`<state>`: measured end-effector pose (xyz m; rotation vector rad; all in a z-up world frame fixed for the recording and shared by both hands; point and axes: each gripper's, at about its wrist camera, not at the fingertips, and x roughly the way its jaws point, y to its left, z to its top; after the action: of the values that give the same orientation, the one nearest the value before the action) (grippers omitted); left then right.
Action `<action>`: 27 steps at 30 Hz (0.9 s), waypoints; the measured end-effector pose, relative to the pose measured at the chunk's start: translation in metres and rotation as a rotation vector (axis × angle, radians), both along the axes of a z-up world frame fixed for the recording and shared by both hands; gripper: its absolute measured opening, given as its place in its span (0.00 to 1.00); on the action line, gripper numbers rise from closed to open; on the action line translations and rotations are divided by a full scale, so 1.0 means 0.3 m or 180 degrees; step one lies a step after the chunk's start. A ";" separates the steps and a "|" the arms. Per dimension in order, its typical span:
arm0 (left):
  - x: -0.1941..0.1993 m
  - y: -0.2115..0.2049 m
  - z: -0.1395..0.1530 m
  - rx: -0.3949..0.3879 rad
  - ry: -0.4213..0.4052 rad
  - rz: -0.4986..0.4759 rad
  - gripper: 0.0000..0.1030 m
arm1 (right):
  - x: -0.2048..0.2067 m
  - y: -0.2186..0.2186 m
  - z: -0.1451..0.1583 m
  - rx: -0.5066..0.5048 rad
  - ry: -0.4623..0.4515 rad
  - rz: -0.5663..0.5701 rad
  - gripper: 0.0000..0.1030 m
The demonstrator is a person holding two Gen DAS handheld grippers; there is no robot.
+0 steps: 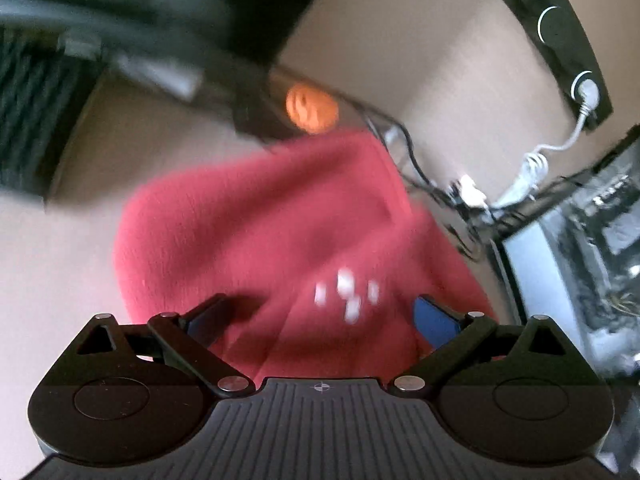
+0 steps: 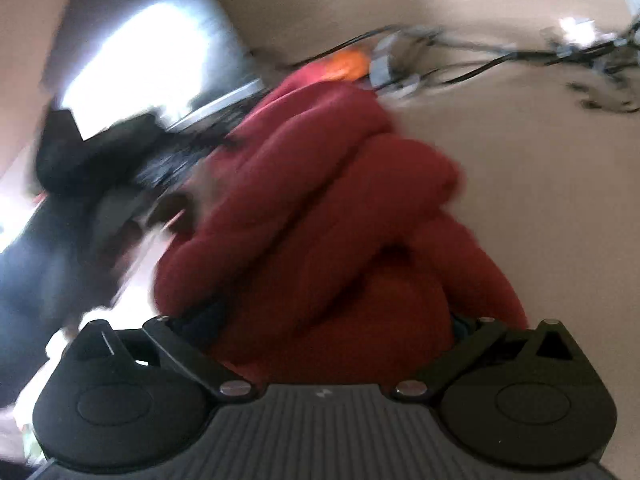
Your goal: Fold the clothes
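Note:
A red garment (image 1: pixel 260 232) with a small white print lies bunched on the beige table (image 1: pixel 440 60). My left gripper (image 1: pixel 320 316) is open, its blue-padded fingers (image 1: pixel 436 320) spread wide just over the garment's near edge. In the right wrist view the same red garment (image 2: pixel 320 220) is piled in thick folds right in front of the camera. My right gripper (image 2: pixel 332 320) is also open, fingers spread on either side of the cloth, and the fingertips are mostly hidden by it. Both views are blurred by motion.
An orange object (image 1: pixel 312 108) sits behind the garment, also in the right wrist view (image 2: pixel 348 64). Black and white cables (image 1: pixel 472 196) run along the table's right side. A dark box (image 1: pixel 560 32) and a grey case (image 1: pixel 540 264) stand at right. A dark shape (image 2: pixel 100 160) is at left.

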<state>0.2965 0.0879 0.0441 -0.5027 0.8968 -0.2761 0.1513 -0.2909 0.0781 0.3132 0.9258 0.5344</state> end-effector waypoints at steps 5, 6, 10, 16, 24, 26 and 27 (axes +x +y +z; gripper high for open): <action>-0.091 0.086 0.058 -0.0122 -0.0128 0.0085 0.97 | -0.147 0.014 0.107 -0.0262 -0.0270 0.0575 1.00; -0.128 0.102 0.069 -0.0124 -0.0163 0.0085 0.97 | -0.168 -0.015 0.138 -0.0339 -0.0367 0.0558 1.00; -0.266 0.139 0.067 -0.0161 -0.0168 0.0033 0.97 | -0.156 -0.081 0.193 -0.0565 -0.0550 0.0236 1.00; -0.359 0.073 0.034 0.0014 -0.0113 -0.0112 0.97 | -0.069 0.027 0.089 -0.1876 -0.0854 0.0206 1.00; -0.439 0.012 0.031 0.0213 -0.0196 -0.0116 0.97 | -0.021 0.073 0.012 -0.2022 -0.0663 0.0371 1.00; -0.441 -0.005 0.048 0.0357 -0.0330 -0.0090 0.97 | -0.028 0.093 0.005 -0.1932 -0.0622 0.0507 1.00; -0.436 -0.017 0.056 0.0484 -0.0392 -0.0072 0.97 | -0.038 0.114 0.006 -0.1898 -0.0637 0.0666 1.00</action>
<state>0.1657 0.0827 0.0610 -0.3312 0.7969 -0.2546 0.1400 -0.2568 0.0801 -0.3732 0.8838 0.4466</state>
